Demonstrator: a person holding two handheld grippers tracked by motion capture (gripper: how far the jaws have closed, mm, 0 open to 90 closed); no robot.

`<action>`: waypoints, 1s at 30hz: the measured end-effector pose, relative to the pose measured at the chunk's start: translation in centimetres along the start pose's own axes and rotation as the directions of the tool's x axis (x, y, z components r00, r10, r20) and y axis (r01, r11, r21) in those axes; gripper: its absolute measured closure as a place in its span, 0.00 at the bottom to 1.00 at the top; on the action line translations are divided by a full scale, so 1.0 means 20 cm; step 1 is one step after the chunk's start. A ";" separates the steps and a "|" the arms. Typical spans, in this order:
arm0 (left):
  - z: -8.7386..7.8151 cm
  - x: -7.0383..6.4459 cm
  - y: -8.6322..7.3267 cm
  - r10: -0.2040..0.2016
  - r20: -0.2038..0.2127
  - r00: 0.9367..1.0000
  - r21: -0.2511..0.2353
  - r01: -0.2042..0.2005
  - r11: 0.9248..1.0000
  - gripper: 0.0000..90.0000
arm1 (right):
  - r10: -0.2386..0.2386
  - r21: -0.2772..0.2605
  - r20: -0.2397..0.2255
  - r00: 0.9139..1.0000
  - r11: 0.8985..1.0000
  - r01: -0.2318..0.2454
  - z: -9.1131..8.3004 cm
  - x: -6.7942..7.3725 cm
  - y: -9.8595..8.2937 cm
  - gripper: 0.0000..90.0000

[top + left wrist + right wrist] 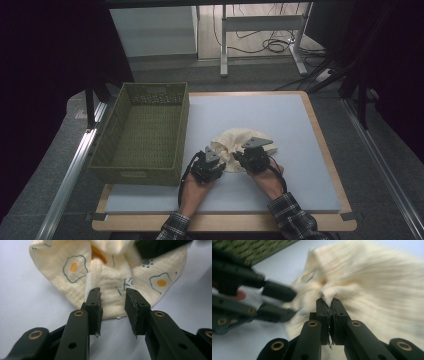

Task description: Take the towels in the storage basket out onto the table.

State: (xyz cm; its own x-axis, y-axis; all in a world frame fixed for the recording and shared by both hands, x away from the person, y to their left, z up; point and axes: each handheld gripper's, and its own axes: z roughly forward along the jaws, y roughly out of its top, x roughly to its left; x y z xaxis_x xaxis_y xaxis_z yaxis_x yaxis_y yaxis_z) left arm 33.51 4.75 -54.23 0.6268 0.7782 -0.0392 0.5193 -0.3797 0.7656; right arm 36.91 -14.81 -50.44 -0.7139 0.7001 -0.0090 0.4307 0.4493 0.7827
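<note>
From above, your cloth lies mid-worktop, both claws at its near edge; the basket stands just left, open mat to the right.

In the left gripper view, your left claw gapes over the cloth's hem, gripping nothing.

In the right gripper view, your right claw pinches a cloth fold; the left claw crowds its left, basket behind.

We see a green woven basket on the left of our worktop, and cables on the floor beyond.
</note>
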 end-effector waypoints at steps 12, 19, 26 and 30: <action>0.00 0.02 0.00 0.001 0.050 0.999 -0.005 -0.001 1.000 0.59 | 0.048 -0.032 0.119 0.992 0.999 -0.044 -0.08 -0.33 0.27 0.96; -0.01 0.01 0.00 -0.012 0.021 1.000 -0.024 0.012 1.000 0.42 | 0.108 -0.051 0.179 0.978 0.994 -0.100 -0.10 -0.49 0.33 0.96; -0.03 0.02 -0.01 -0.031 0.015 0.999 -0.071 0.032 0.997 0.33 | 0.157 -0.004 0.185 0.970 0.987 -0.159 -0.06 -0.60 0.27 0.70; -0.05 0.02 0.02 -0.040 0.009 0.999 -0.109 0.041 0.993 0.32 | 0.143 -0.020 0.175 0.974 0.990 -0.142 -0.13 -0.60 0.24 0.64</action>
State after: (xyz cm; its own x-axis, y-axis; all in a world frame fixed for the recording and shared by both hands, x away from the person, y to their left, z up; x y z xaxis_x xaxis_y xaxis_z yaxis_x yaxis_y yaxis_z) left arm 33.36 5.35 -53.33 0.6102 0.7886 -0.0757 0.4780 -0.2903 0.8290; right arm 46.13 -22.51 -44.83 -0.5370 0.8435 -0.0058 0.5164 0.3341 0.7884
